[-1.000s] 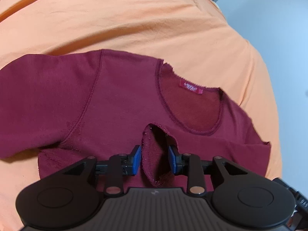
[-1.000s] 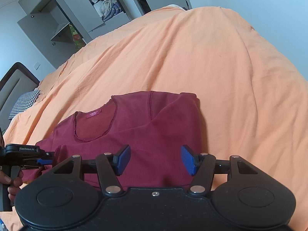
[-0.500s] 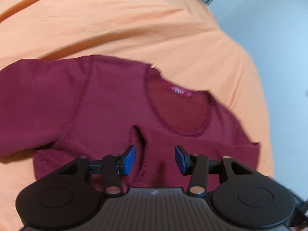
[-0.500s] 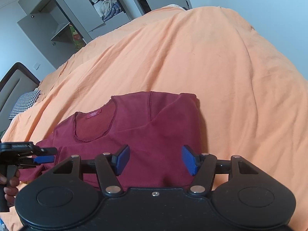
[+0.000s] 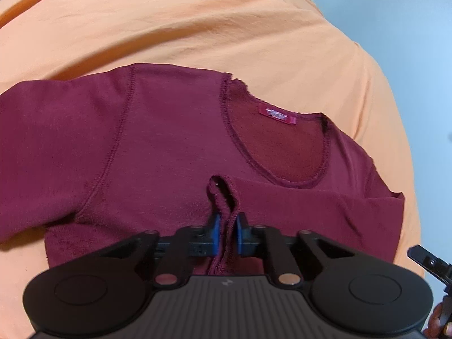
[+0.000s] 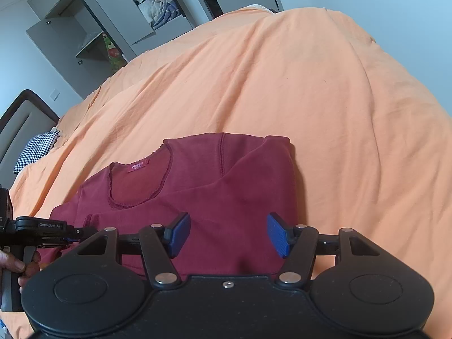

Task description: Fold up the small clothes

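A small maroon shirt is lying spread on the orange bedsheet of the bed, its neckline and red label facing up and 1 sleeve folded across the body. The left gripper is pinching the sleeve cuff, its 2 blue fingers pressing together on the fabric. The right gripper is hovering over the shirt's lower part, its fingers standing wide apart and holding nothing. A hand is gripping the left tool's handle.
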Demonstrator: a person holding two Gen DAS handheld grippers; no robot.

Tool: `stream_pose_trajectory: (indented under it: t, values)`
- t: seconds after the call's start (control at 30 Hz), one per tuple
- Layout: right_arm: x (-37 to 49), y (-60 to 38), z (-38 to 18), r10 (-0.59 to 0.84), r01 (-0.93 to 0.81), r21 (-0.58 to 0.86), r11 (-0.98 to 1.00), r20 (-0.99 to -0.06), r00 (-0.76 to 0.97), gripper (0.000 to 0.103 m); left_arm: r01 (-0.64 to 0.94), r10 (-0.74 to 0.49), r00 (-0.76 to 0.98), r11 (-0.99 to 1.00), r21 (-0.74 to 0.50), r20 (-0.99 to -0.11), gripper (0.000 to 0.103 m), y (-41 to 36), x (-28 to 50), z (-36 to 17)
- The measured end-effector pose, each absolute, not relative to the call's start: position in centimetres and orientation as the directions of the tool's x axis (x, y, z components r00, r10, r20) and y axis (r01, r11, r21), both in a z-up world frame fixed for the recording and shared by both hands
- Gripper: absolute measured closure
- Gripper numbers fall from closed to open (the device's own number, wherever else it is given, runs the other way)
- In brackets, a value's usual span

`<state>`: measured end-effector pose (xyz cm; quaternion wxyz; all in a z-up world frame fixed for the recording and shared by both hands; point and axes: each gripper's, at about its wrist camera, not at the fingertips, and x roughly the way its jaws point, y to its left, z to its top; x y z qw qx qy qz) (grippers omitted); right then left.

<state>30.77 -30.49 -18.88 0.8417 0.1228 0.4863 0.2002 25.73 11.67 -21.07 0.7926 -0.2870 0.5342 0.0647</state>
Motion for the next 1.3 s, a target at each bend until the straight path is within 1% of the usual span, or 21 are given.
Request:
stream_pose_trajectory:
  t: [0.03,0.17,0.23,0.37,0.57,0.67,0.73,1.0,1.07,1.1,1.13,1.2,1.27,1.3]
  values:
    - [30.8,-30.5,-18.9,0.457,-0.218,0.401,0.89,-0.769,0.447,0.04,-0.399,-0.202,0.426,0.833,-0.384,-0.882,0.096,11.5,25.7,-20.9]
    - [30.9,-30.4,-18.9,0.457,-0.219,0.401,0.889,-0.769,0.447,0.04,-0.399,-0.166,0.443,0.844,-0.36,-0.881,0.1,11.3,25.4,-20.2]
    - [31.0,-30.5,-18.9,0.457,-0.222,0.4,0.89,-0.767,0.45,0.04,-0.42,-0.144,0.465,0.833,-0.361,-0.873,0.1,11.8,25.0,-19.5]
    - [31.8,-31.1,-19.2,0.446,-0.207,0.396,0.895,-0.764,0.466,0.04,-0.503,-0.061,0.491,0.795,-0.34,-0.869,0.1,14.7,23.8,-18.3]
    - [35.4,-32.0,-21.4,0.452,-0.163,0.428,0.889,-0.763,0.462,0.041,-0.558,0.006,0.449,0.783,-0.275,-0.894,0.1,17.7,23.4,-18.7]
    - [37.6,-32.0,-23.0,0.484,-0.126,0.481,0.868,-0.76,0.434,0.046,-0.562,0.039,0.437,0.792,-0.239,-0.899,0.1,18.2,23.4,-18.9]
    - [38.8,-31.6,-23.8,0.496,-0.117,0.497,0.86,-0.759,0.422,0.05,-0.58,0.047,0.435,0.778,-0.24,-0.899,0.1,18.8,23.2,-19.1]
    - [41.2,-29.8,-25.9,0.539,-0.116,0.539,0.835,-0.755,0.372,0.052,-0.622,0.094,0.403,0.758,-0.197,-0.91,0.1,20.5,22.8,-19.9]
    - [41.5,-29.6,-26.3,0.555,-0.105,0.558,0.823,-0.751,0.357,0.058,-0.64,0.103,0.395,0.744,-0.192,-0.913,0.1,21.0,22.6,-20.2]
    - [41.6,-29.5,-26.6,0.565,-0.1,0.57,0.816,-0.749,0.347,0.074,-0.646,0.096,0.389,0.737,-0.198,-0.916,0.1,21.2,22.6,-20.6]
    - [41.8,-29.4,-26.8,0.574,-0.098,0.579,0.81,-0.747,0.335,0.099,-0.646,0.093,0.384,0.738,-0.195,-0.919,0.1,21.1,22.6,-20.7]
    - [41.9,-29.5,-26.7,0.526,-0.079,0.539,0.838,-0.762,0.377,0.098,-0.642,0.09,0.373,0.744,-0.187,-0.923,0.1,20.9,22.9,-21.1]
    - [41.8,-29.7,-26.9,0.517,-0.03,0.551,0.834,-0.762,0.389,0.097,-0.638,0.094,0.367,0.749,-0.177,-0.925,0.1,20.7,23.1,-21.2]
    - [41.6,-29.5,-27.0,0.512,-0.034,0.543,0.839,-0.768,0.385,0.095,-0.638,0.094,0.364,0.75,-0.175,-0.927,0.1,20.7,23.1,-21.2]
